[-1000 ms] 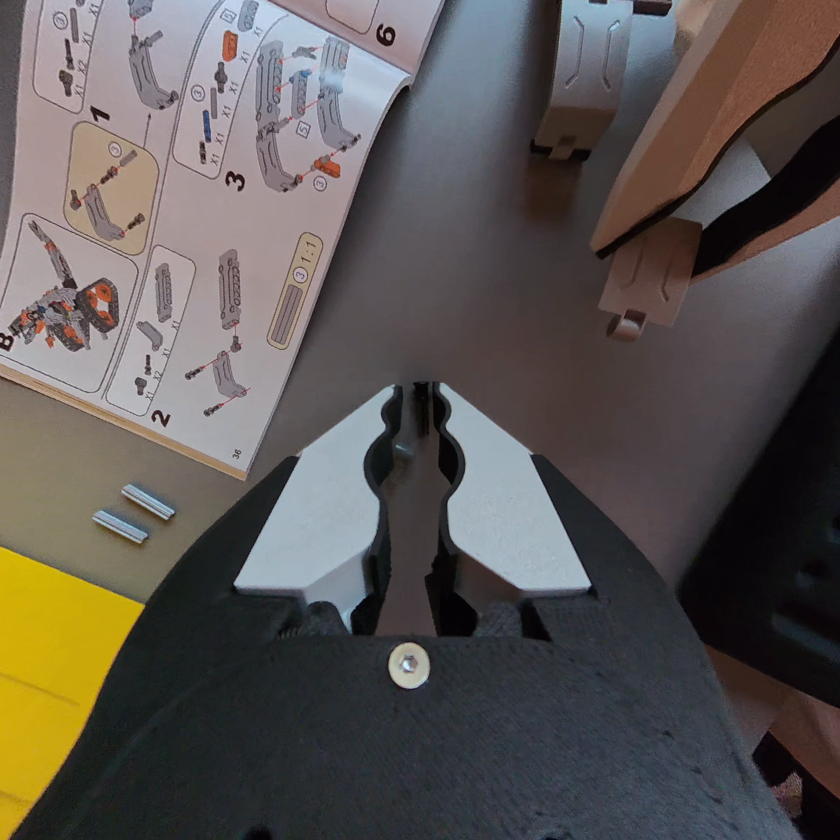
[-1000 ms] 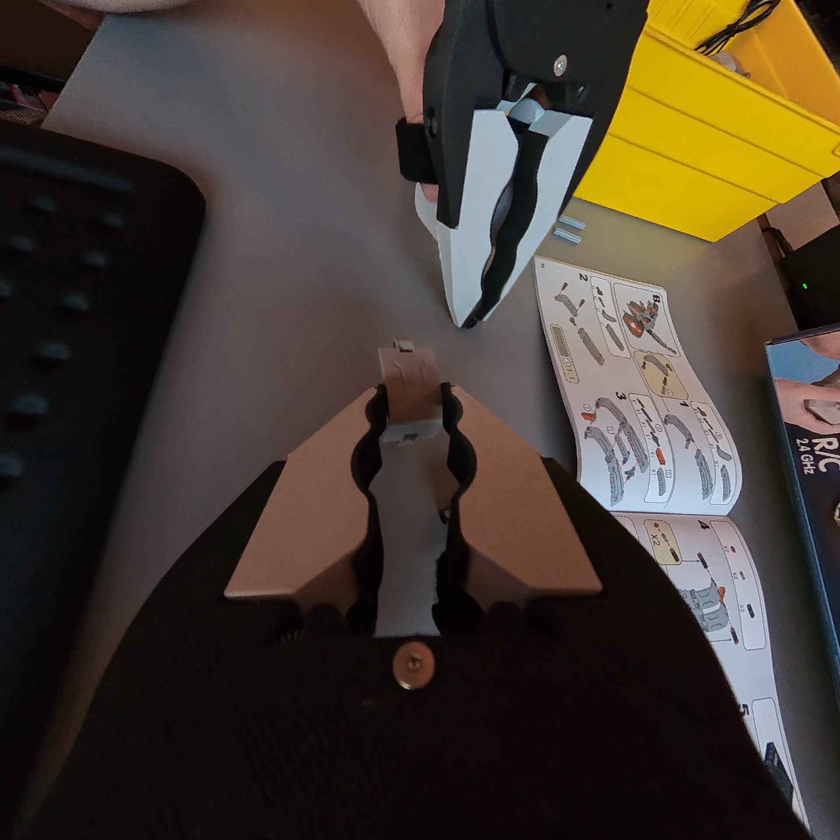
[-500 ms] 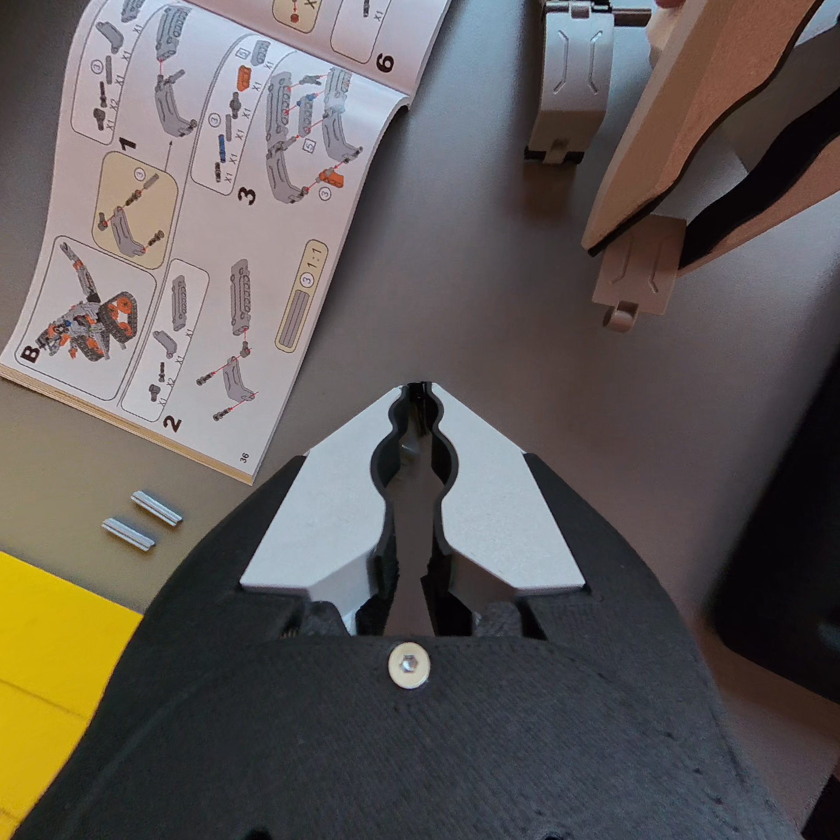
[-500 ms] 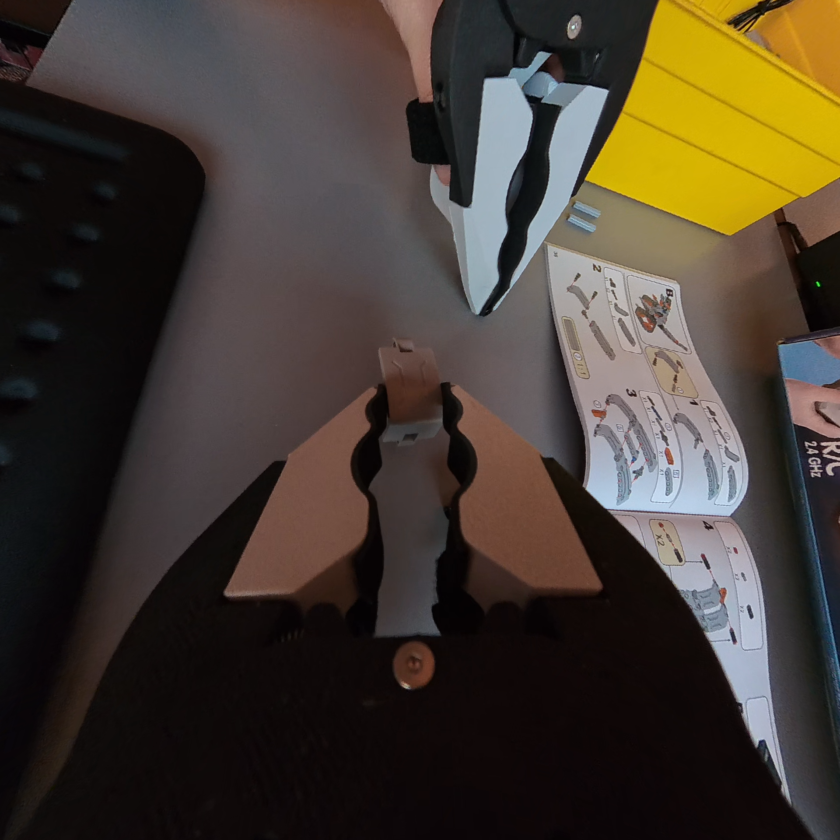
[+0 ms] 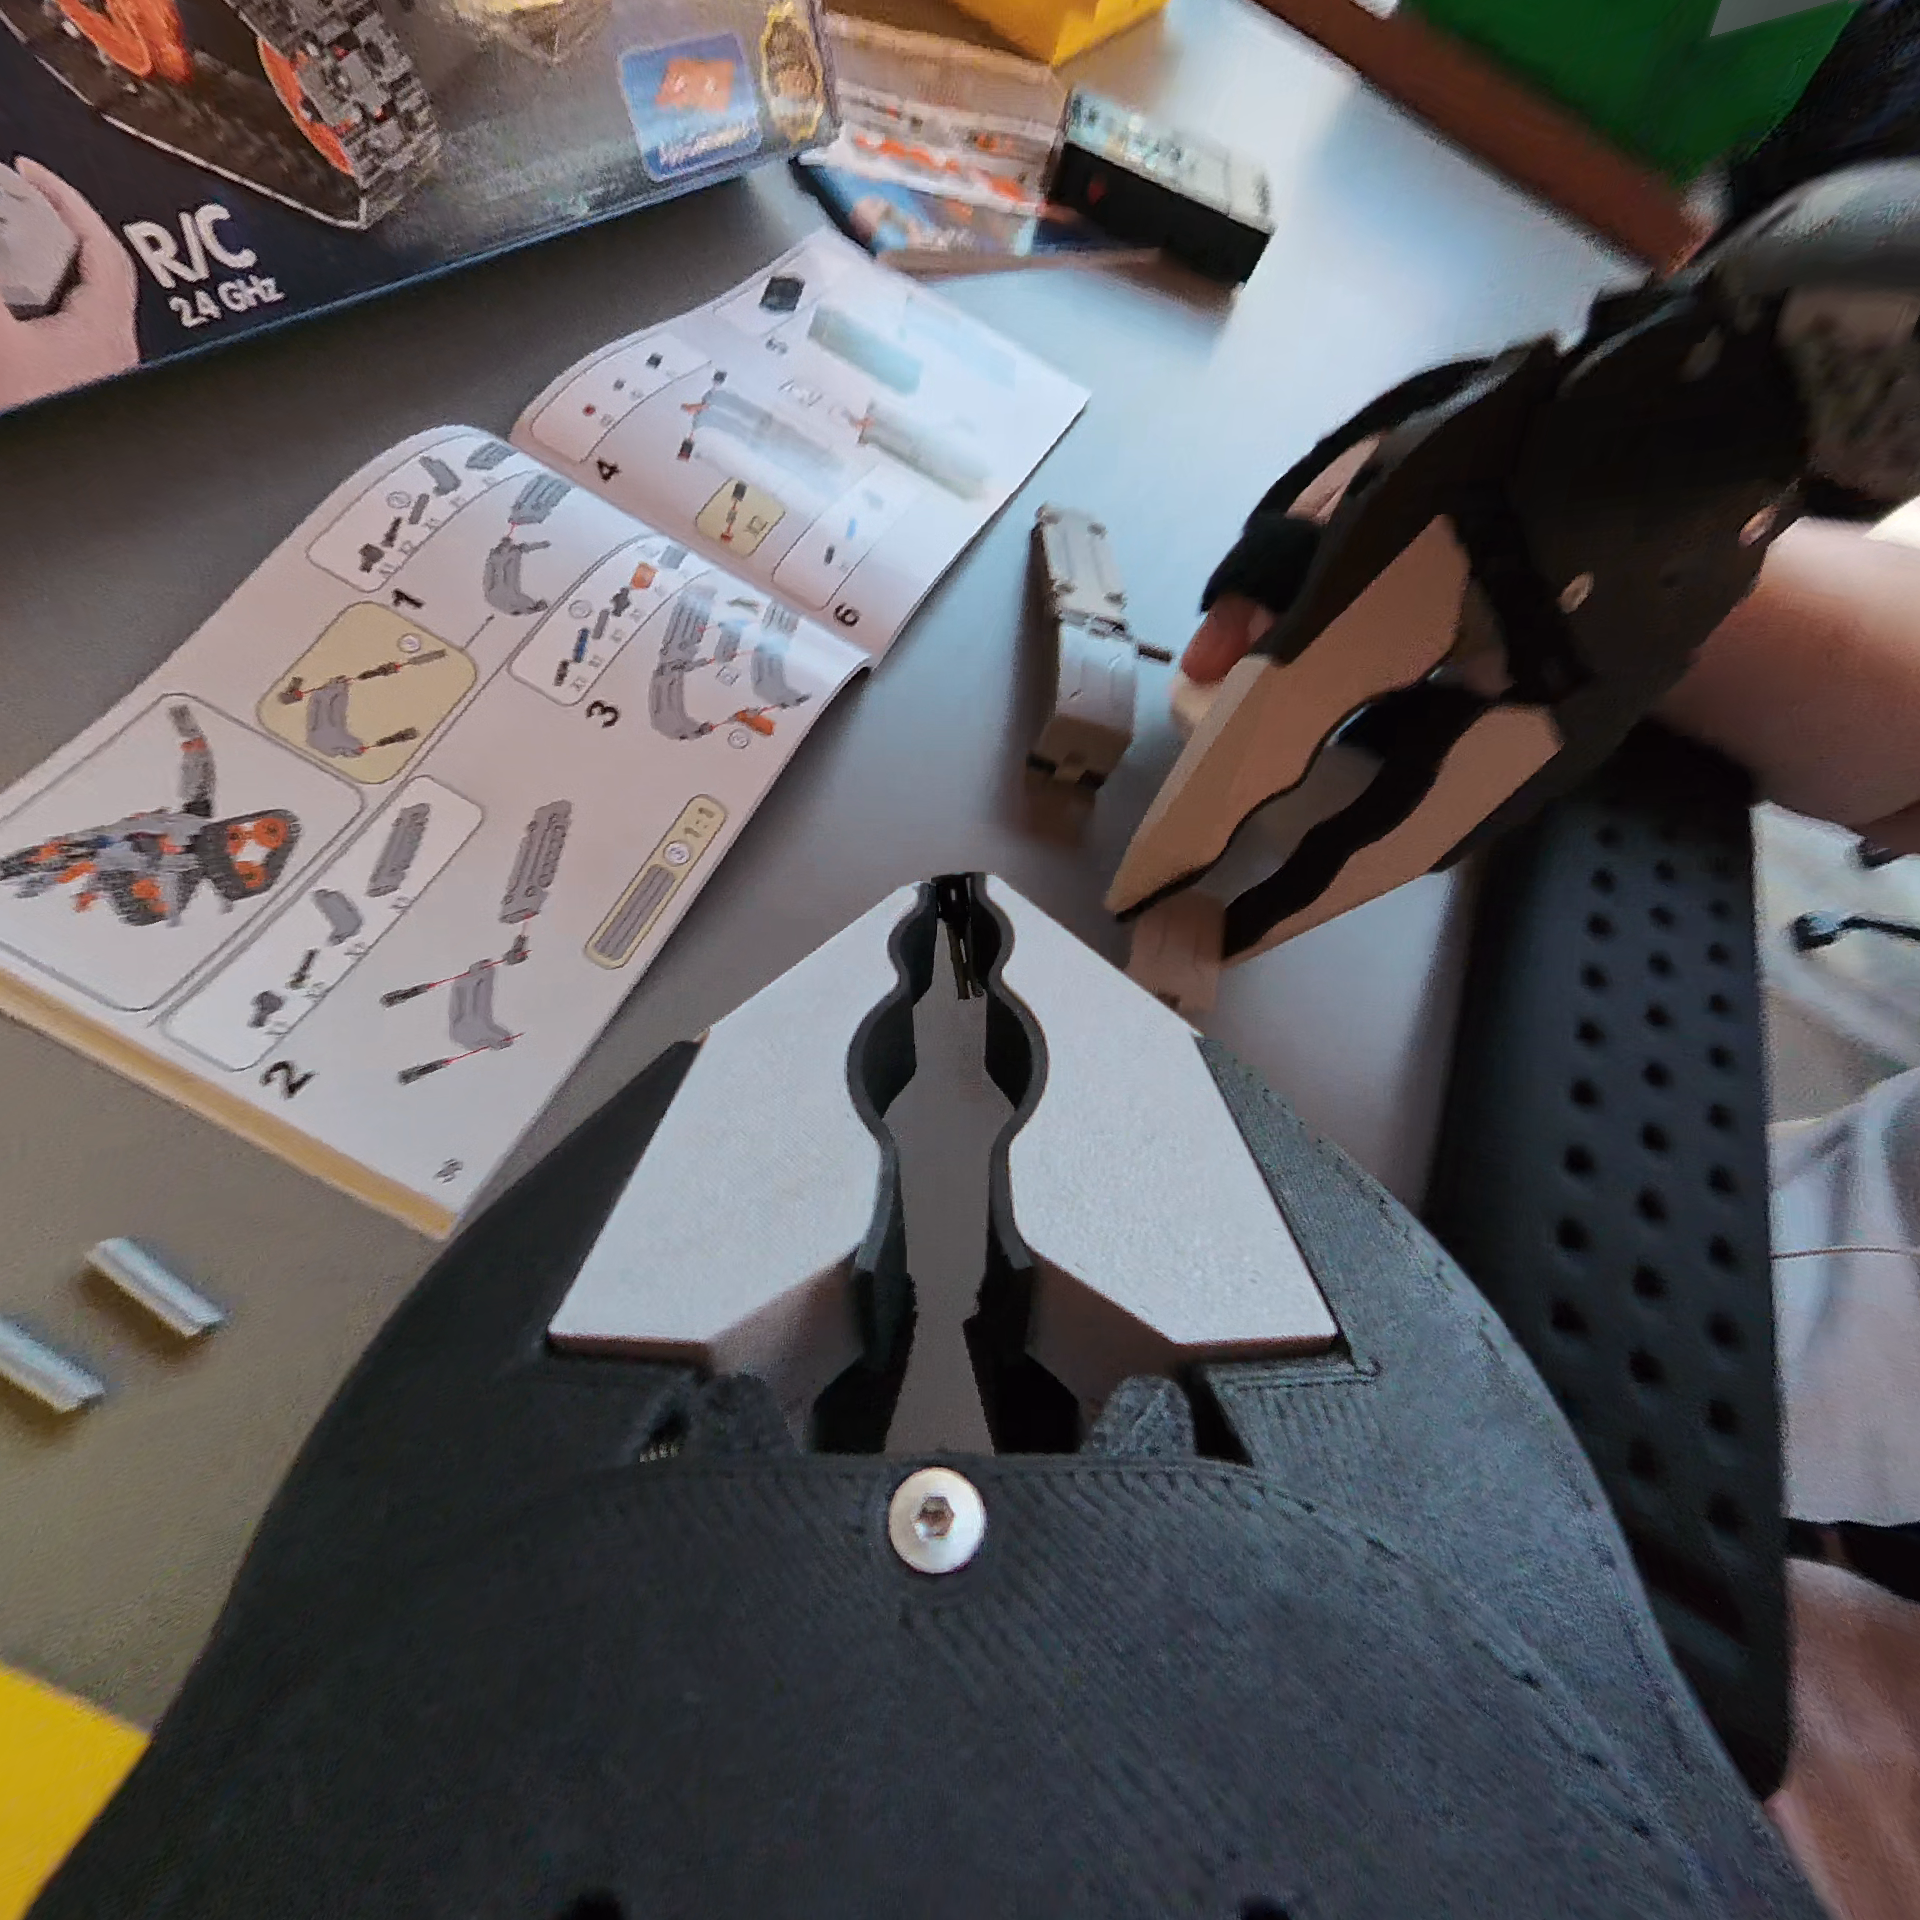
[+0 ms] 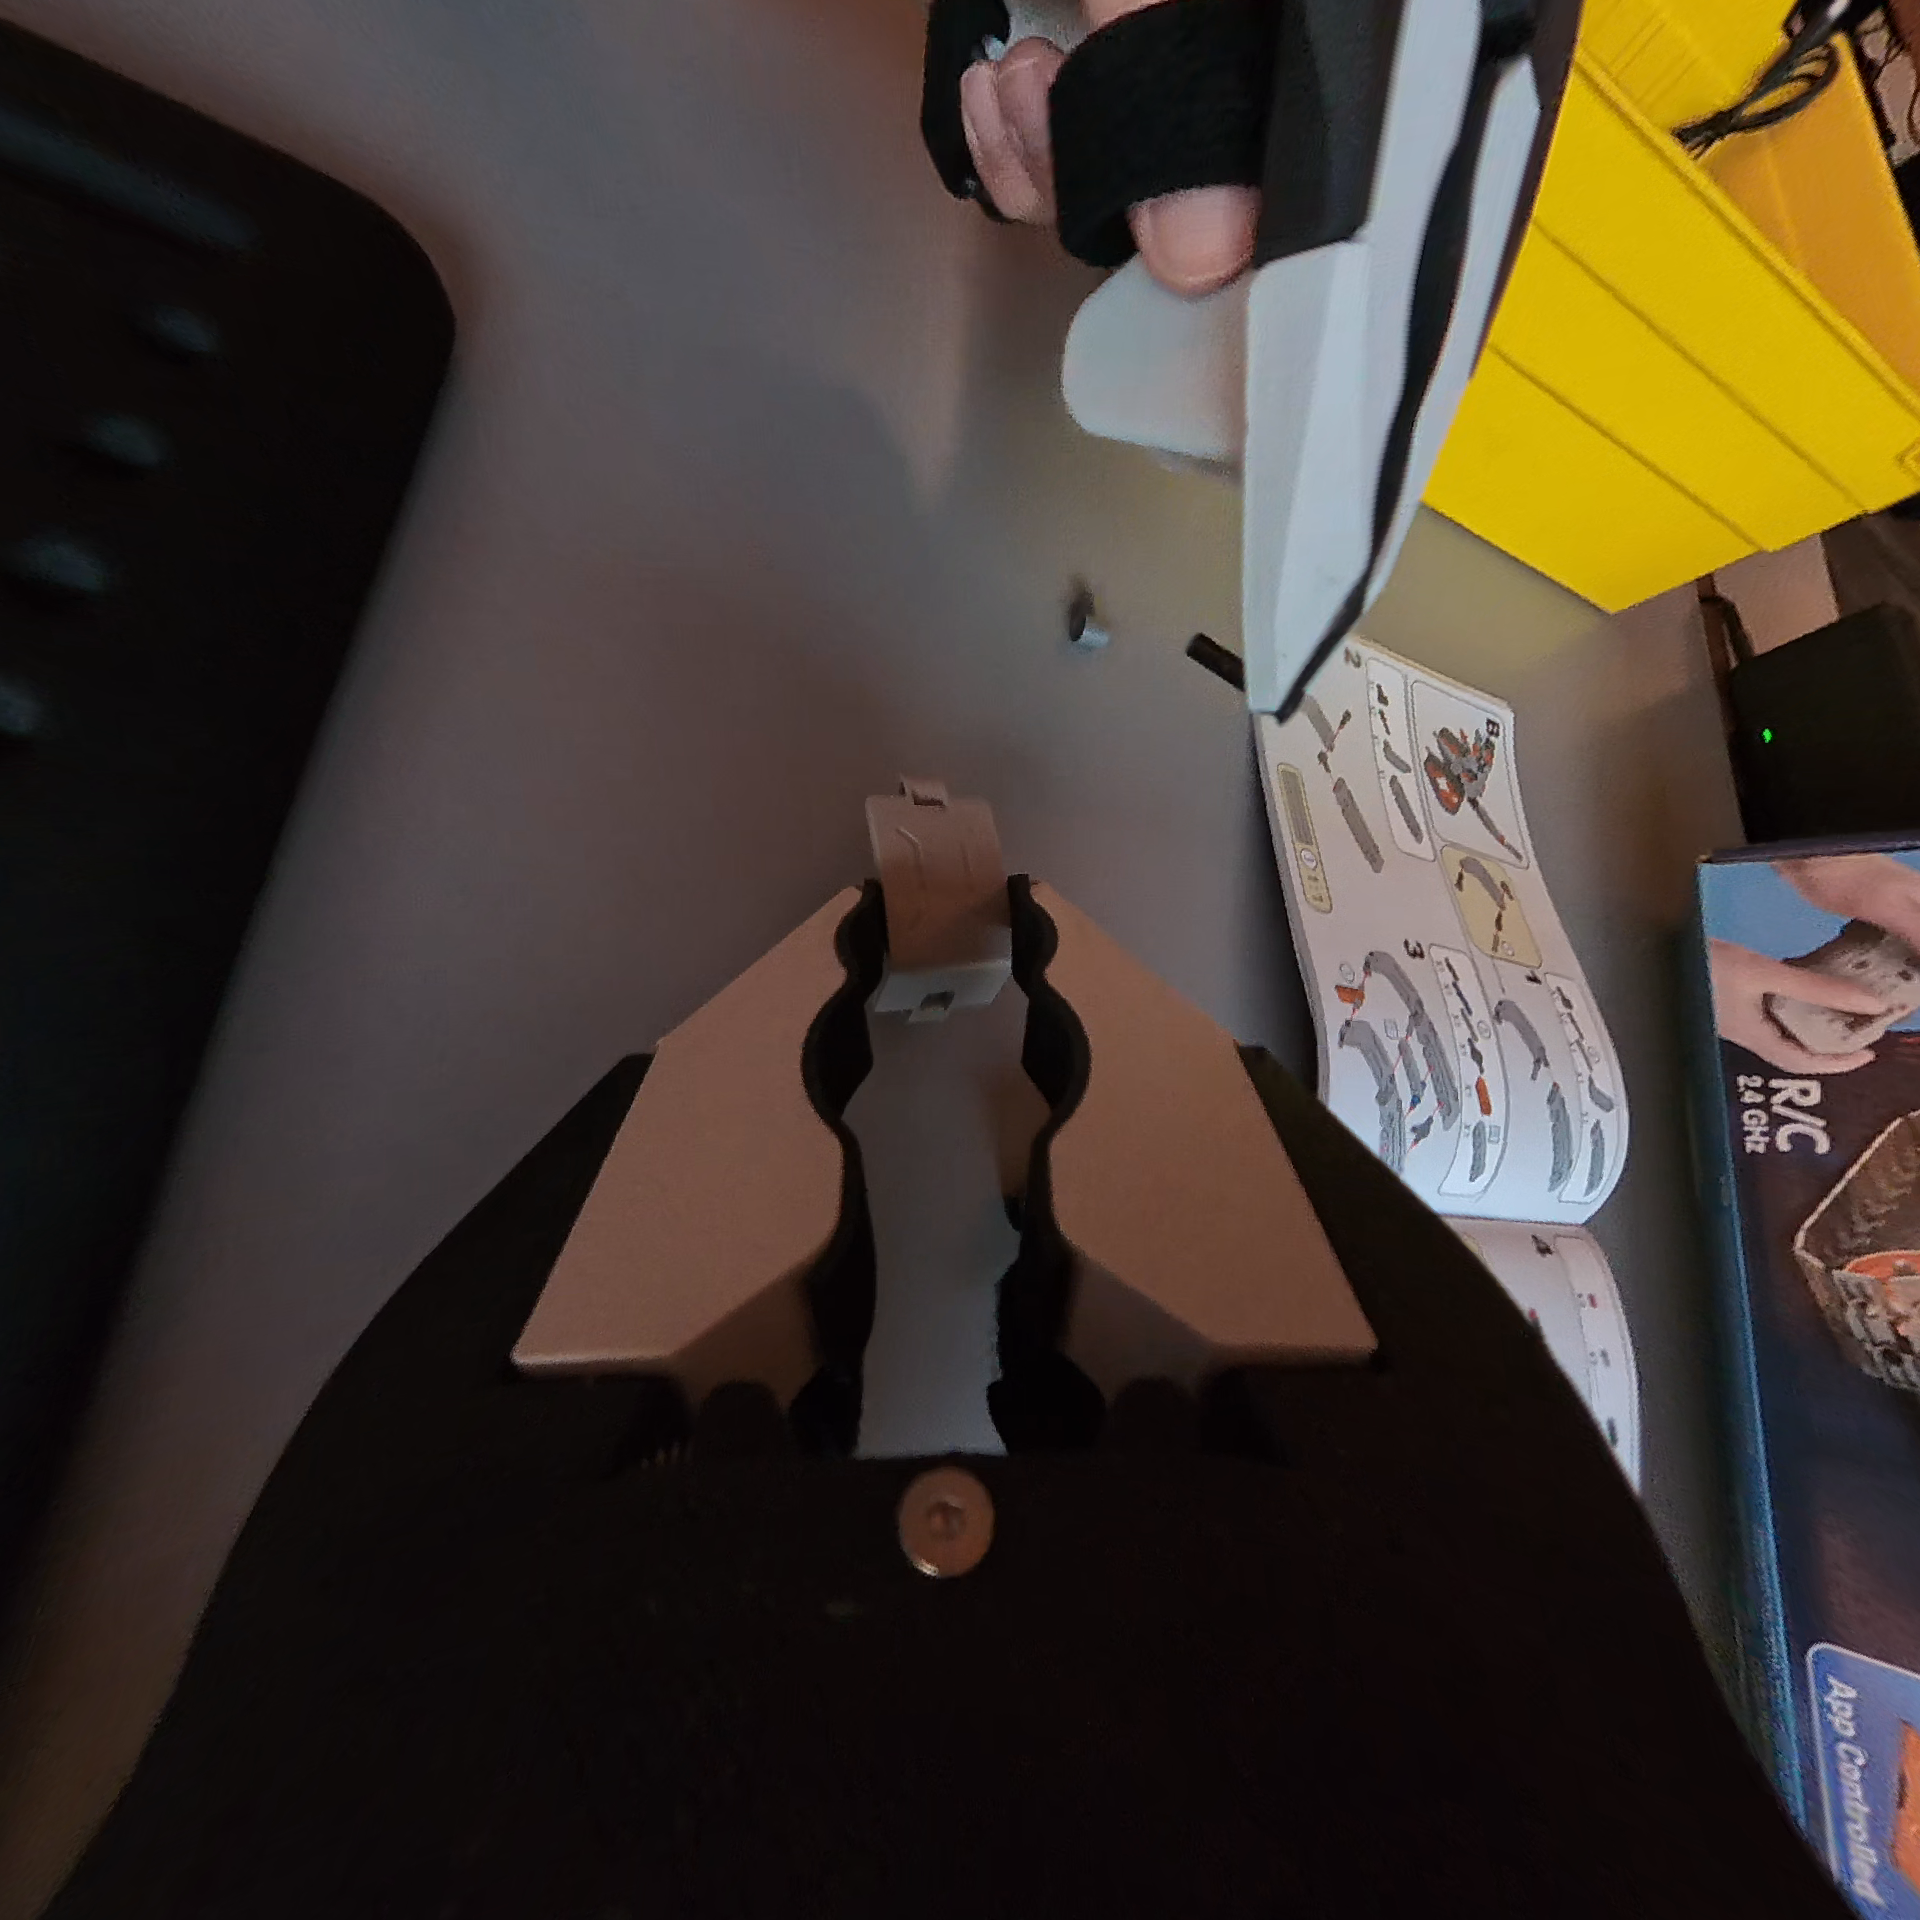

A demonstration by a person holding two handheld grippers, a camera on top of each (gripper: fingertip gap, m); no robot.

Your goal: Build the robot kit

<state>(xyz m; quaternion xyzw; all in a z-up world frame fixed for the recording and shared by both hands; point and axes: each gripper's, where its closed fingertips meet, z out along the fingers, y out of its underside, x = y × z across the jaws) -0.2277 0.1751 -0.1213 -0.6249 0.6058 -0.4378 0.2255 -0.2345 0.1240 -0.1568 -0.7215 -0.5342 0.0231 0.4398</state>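
Observation:
My left gripper [image 5: 958, 902] has pale grey fingers and is shut on a small black pin [image 5: 961, 940] at its tips. It also shows in the right wrist view [image 6: 1273, 707], raised above the table, with the pin [image 6: 1214, 657] sticking out beside its tip. My right gripper [image 6: 940, 883] has tan fingers and is shut on a grey curved track link [image 6: 935, 883]. In the left wrist view it [image 5: 1174, 914] is just right of my left tips, link [image 5: 1174, 961] pointing down at the table. A grey linked track piece [image 5: 1086, 644] lies beyond.
An open instruction booklet [image 5: 520, 727] lies left of the grippers, with a dark toy box [image 5: 260, 156] behind it. Two short grey rods [image 5: 156, 1288] and a yellow bin [image 6: 1662, 364] are near. A small grey part [image 6: 1086, 629] lies on the table. A black perforated chair [image 5: 1600, 1143] is on the right. Across from one pair of fingers to the other is roughly 7 cm. My right gripper's tips are some 9 cm from the grey linked track piece [image 5: 1086, 644].
My left gripper has lifted and tilted up, so its view now takes in the box and far table. A black pin now shows at its tips. The right gripper still holds the link.

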